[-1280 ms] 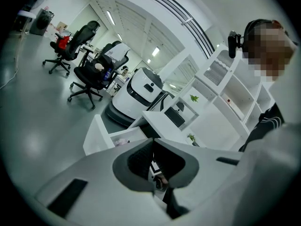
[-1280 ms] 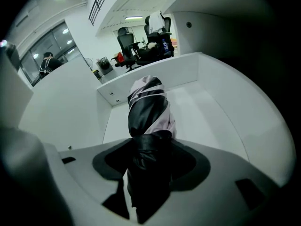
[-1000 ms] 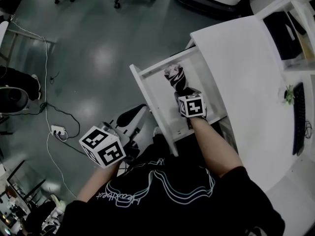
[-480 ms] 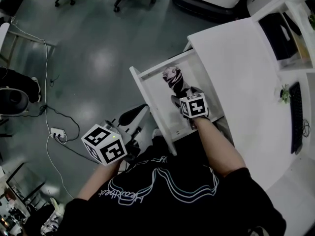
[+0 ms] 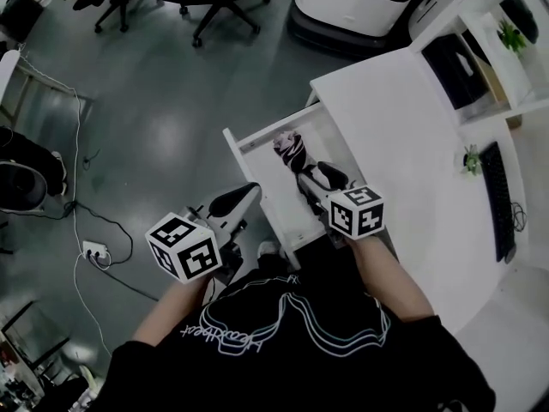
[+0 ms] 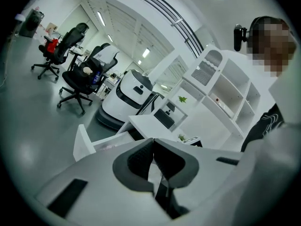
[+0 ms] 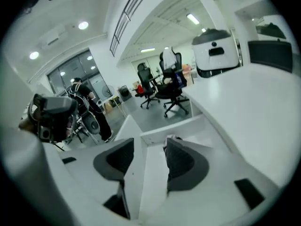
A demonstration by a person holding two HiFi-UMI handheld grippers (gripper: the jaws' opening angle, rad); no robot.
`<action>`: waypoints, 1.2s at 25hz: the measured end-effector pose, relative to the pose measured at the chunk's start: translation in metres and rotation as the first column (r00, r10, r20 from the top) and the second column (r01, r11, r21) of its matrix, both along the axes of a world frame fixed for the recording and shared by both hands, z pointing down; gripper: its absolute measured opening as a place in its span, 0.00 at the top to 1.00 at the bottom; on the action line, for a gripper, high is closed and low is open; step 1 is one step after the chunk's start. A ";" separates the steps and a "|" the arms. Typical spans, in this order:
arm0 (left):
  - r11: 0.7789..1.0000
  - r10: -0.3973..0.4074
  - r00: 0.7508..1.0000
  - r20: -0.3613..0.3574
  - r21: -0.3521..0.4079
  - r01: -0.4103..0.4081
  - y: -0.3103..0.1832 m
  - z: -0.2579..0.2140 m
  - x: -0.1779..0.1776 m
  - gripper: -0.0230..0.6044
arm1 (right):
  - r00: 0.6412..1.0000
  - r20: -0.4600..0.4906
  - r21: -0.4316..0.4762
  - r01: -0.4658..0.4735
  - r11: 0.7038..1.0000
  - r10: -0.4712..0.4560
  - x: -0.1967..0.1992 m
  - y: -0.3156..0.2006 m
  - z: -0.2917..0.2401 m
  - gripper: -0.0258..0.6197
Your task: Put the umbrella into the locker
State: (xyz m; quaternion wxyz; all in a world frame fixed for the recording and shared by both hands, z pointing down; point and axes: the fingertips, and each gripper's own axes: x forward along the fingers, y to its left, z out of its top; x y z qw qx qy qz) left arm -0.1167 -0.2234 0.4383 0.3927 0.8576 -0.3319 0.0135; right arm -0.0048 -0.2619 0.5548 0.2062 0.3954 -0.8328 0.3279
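1. grey office floor (image 5: 154,101) surrounds the white tabletop (image 5: 403,144); its locker (image 5: 257,157) stands pulled open beneath my right tongs (image 7: 149,149).
2. the umbrella (image 5: 290,148) lies inside the locker, just beyond those tongs and untouched.
3. the right tongs are closing with nothing between them; my left tongs (image 6: 153,145) are clenched and empty, well off to the side.
4. placing looks done; i judge only shutting the locker remains.

No legible text anywhere; only upside-down script (image 5: 225,340) on the black shirt (image 5: 343,376), unreadable
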 end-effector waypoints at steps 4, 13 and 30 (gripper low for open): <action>0.999 0.017 1.000 -0.020 0.048 -0.016 0.005 -0.025 0.004 0.95 | 0.998 0.057 0.155 0.023 0.988 -0.032 -0.007 0.009 -0.076 0.72; 0.970 0.090 0.994 0.058 0.220 -0.101 0.026 -0.087 0.007 0.95 | 0.978 0.113 0.394 0.120 0.911 -0.177 -0.032 0.051 -0.185 0.95; 0.934 0.133 0.991 0.003 0.334 -0.126 0.059 -0.142 0.006 0.95 | 0.916 0.323 0.490 0.053 0.870 -0.238 -0.043 0.092 -0.261 0.96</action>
